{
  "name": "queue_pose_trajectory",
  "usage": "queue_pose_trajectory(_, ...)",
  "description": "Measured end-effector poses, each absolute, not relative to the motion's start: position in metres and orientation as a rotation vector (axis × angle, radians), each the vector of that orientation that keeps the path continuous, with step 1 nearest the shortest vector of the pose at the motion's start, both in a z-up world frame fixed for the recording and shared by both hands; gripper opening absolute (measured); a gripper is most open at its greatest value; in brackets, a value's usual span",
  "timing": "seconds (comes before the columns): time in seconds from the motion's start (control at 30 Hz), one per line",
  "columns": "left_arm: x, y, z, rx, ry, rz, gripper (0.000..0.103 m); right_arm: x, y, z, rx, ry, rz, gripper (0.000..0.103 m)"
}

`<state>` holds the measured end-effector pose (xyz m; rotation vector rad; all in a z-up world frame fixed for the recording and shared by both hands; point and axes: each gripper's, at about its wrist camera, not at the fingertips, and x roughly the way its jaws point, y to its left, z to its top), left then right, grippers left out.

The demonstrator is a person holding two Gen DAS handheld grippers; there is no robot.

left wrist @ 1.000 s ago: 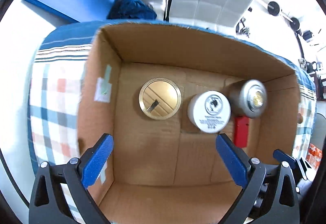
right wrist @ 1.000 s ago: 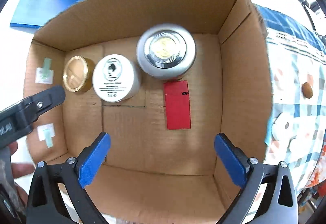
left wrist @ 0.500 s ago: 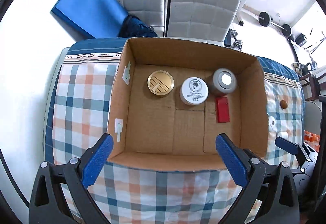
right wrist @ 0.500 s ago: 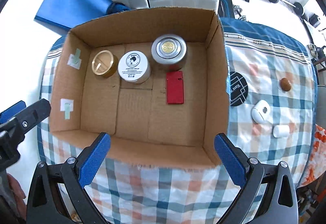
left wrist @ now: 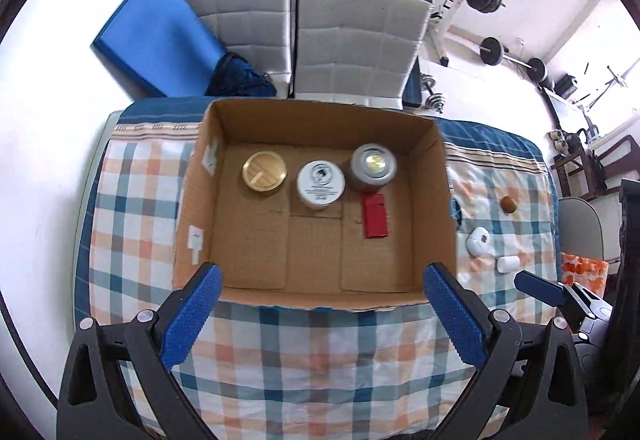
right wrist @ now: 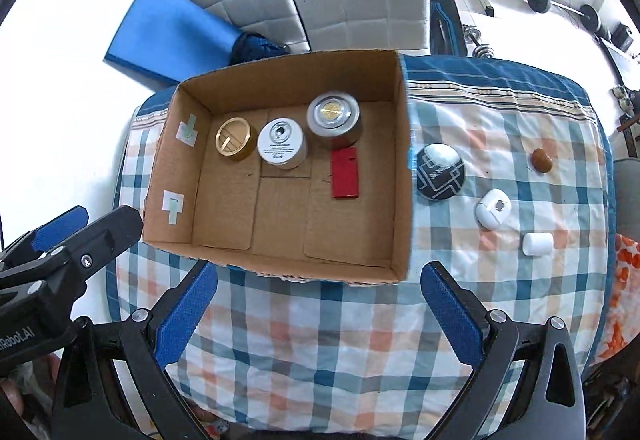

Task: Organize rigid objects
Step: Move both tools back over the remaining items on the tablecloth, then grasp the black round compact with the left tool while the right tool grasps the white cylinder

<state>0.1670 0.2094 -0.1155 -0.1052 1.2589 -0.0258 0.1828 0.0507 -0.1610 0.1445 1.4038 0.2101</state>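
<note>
An open cardboard box (left wrist: pixel 436 200) (right wrist: pixel 402 168) stands on a checked tablecloth. Along its far wall sit a gold tin (left wrist: pixel 265 173) (right wrist: pixel 236 138), a white jar (left wrist: pixel 321 184) (right wrist: pixel 282 143) and a silver tin (left wrist: pixel 374 166) (right wrist: pixel 334 116), with a flat red case (left wrist: pixel 374 216) (right wrist: pixel 345 178) just in front of the silver tin. My left gripper (left wrist: pixel 320 316) hangs open above the box's near edge, empty. My right gripper (right wrist: pixel 320 314) is open and empty too, above the cloth before the box.
On the cloth right of the box lie a dark patterned disc (right wrist: pixel 440 171), a brown knob (right wrist: pixel 542 160), a white earbud case (right wrist: pixel 494 208) and a small white capsule (right wrist: pixel 538 243). Grey cushions (left wrist: pixel 352 40), a blue mat (left wrist: pixel 156 40) and barbells stand behind the table.
Both grippers have pulled back and up out of the box, which now looks smaller. The objects in the box have not moved.
</note>
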Motion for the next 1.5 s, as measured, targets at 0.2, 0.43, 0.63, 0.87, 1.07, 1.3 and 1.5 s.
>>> queue_pose_trajectory(0.2,0.187,0.127,-0.119,-0.03,1.264,-0.129,0.103,0.192,-0.036,-0.164,0.218,1.41,0.073,0.103)
queue_pose_trajectory(0.43,0.237,0.009,-0.165,0.146,1.337,-0.234,0.103,0.209,-0.146,-0.211,0.3,1.474,-0.13,0.103)
queue_pose_trajectory(0.63,0.28,-0.052,-0.23,0.355,1.422,-0.211,0.103,0.22,-0.205,-0.271,0.363,1.561,-0.213,0.103)
queue_pose_trajectory(0.87,0.304,-0.086,-0.305,0.689,1.493,-0.196,0.103,0.227,-0.228,-0.335,0.355,1.667,-0.216,0.103)
queue_pose_trajectory(1.07,0.312,-0.1,-0.362,0.902,1.561,-0.198,0.103,0.228,-0.233,-0.362,0.349,1.724,-0.187,0.103)
queue_pose_trajectory(1.3,0.316,-0.101,-0.399,0.946,1.649,-0.231,0.097,0.23,-0.237,-0.375,0.368,1.742,-0.178,0.103)
queue_pose_trajectory(1.5,0.319,-0.096,-0.391,0.803,1.694,-0.261,0.075,0.232,-0.247,-0.375,0.382,1.736,-0.172,0.103)
